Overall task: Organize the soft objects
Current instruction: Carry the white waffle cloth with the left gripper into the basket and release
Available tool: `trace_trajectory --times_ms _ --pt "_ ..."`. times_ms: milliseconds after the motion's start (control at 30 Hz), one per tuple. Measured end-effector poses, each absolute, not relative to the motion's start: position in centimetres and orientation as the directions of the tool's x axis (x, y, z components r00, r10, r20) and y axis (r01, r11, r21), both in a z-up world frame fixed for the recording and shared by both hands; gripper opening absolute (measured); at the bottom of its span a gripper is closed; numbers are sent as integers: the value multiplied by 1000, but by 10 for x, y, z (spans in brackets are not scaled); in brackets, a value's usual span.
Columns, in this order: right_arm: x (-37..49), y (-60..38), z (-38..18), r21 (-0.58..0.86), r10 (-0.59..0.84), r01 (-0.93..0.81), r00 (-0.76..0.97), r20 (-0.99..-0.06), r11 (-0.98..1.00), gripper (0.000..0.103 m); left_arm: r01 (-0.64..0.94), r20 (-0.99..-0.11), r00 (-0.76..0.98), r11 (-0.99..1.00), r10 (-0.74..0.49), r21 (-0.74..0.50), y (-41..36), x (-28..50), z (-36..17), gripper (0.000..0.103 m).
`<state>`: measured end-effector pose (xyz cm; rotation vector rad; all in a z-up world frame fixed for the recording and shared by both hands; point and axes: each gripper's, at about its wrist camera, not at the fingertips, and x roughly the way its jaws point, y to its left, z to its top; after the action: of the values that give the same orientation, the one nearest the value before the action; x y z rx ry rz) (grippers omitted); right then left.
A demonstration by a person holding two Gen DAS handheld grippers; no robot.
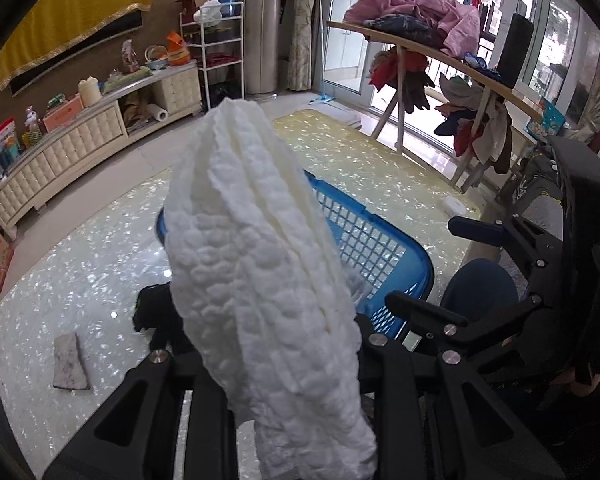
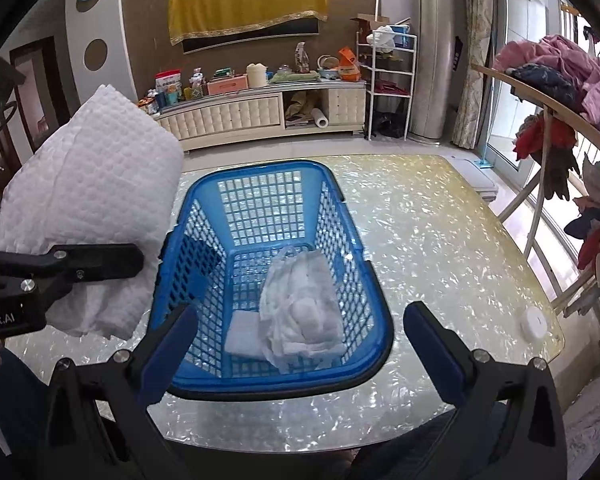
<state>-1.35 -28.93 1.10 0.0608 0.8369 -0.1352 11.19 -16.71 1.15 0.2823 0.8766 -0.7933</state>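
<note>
Right up close, the left gripper [image 1: 284,384] is clamped on a big white quilted cloth [image 1: 260,264], holding it up in the air just left of the blue basket [image 2: 376,292], not over it yet as far as I can tell. The right gripper [image 2: 296,344] hangs at the basket's near rim with its jaws spread wide and nothing in them.

Progress-wise I'd call it partway. The basket already has a crumpled white bundle [image 2: 304,304] and a small folded white piece [image 2: 242,334] lying on its floor. Still out on the shiny table [image 2: 440,240]: a black cloth [image 1: 156,312] and a small grey rag [image 1: 70,362], plus the white one in hand. So three to go, by my guess.
</note>
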Motion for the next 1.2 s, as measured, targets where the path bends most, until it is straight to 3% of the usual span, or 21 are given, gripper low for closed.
trace_trajectory --times_ms 1200 --pt "-2 -330 -13 73 -88 233 613 -785 970 103 717 -902 264 695 -340 -52 -249 177 -74 27"
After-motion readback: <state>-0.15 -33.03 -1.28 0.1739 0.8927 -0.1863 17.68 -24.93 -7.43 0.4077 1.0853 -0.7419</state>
